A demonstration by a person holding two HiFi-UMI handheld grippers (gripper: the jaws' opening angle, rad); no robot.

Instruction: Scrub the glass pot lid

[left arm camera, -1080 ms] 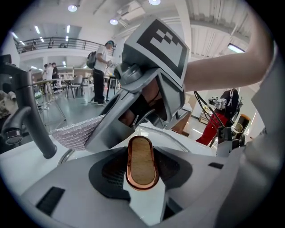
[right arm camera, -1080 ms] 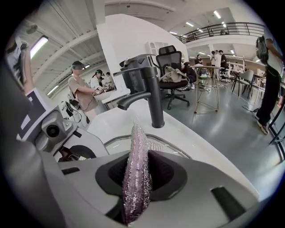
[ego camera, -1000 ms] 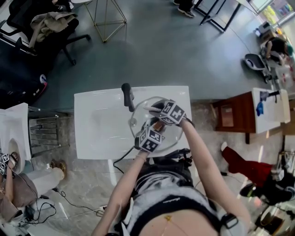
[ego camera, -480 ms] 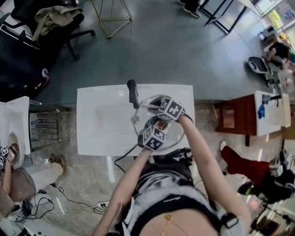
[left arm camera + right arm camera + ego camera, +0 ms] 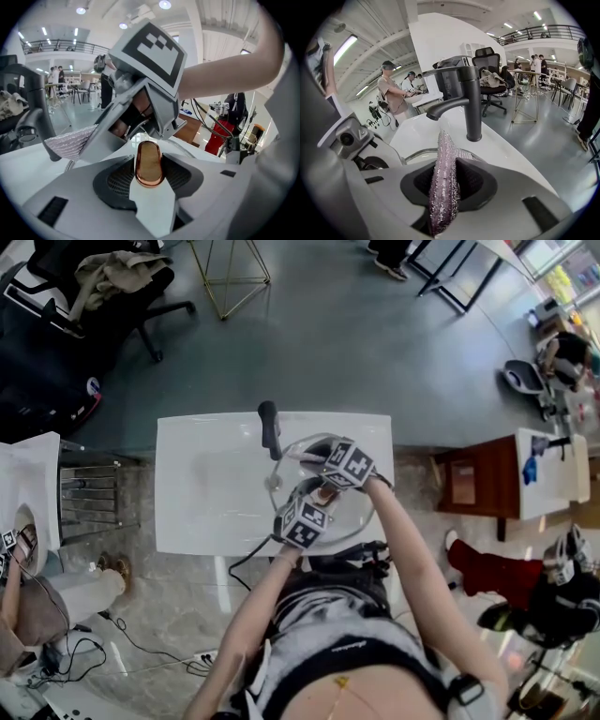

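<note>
The glass pot lid (image 5: 362, 506) is held over the white sink (image 5: 211, 486), just right of the black faucet (image 5: 269, 428). My left gripper (image 5: 317, 497) is shut on the lid's copper knob (image 5: 149, 164). Its jaws have just been opening a little, and the knob still sits between the pads. My right gripper (image 5: 306, 457) is shut on a glittery purple scrubbing cloth (image 5: 443, 183). It reaches across the lid's far side towards the faucet (image 5: 470, 101). The cloth (image 5: 70, 142) hangs ahead of the knob in the left gripper view. The lid's rim (image 5: 417, 154) shows under the cloth.
The sink's white counter ends close to my body, with a cable hanging off its front. A wire rack (image 5: 89, 507) and a second white sink (image 5: 28, 493) stand to the left. A wooden desk (image 5: 473, 479) is to the right. Other people work farther off.
The head view has shifted slightly. Both grippers and the lid stay about where they were over the sink, with the knob and the cloth still held.
</note>
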